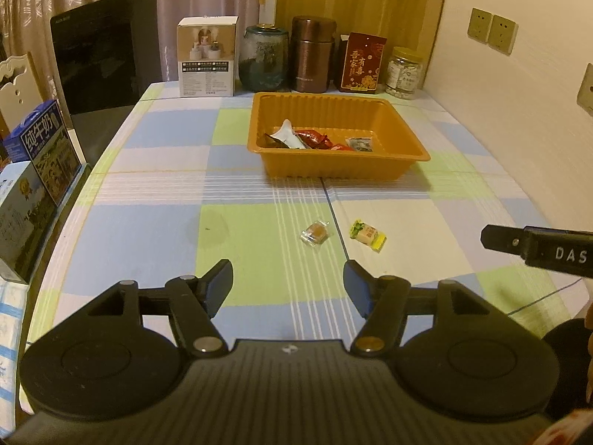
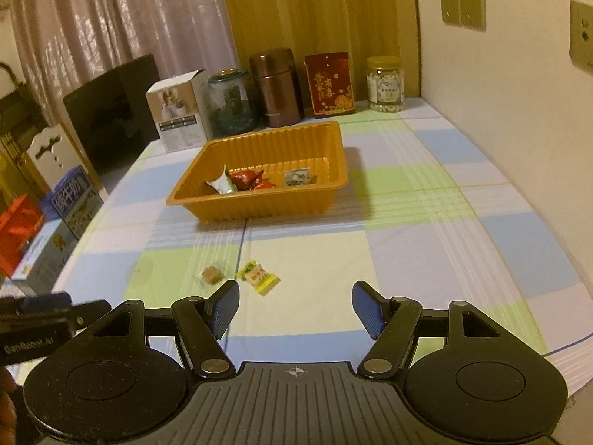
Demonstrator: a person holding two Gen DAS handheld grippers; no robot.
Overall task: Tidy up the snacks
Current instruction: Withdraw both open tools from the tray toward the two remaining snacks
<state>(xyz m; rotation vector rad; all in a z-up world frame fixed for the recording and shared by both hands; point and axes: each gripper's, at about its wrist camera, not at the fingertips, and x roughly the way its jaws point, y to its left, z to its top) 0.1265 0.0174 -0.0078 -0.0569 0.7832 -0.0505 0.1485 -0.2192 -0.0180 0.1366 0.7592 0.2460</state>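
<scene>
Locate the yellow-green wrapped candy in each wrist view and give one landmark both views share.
Left wrist view: the yellow-green candy lies on the tablecloth right of centre, right of the clear-wrapped brown candy.
Right wrist view: it lies left of centre, just ahead of the right gripper, nearer its left-hand finger.
Shared landmark: the orange tray beyond it.

My orange tray [image 1: 404, 131] at twelve o'clock holds several wrapped snacks [image 1: 315, 139]; a clear-wrapped candy [image 1: 315, 233] and a yellow-green candy [image 1: 367, 235] lie flat nearer me.
</scene>
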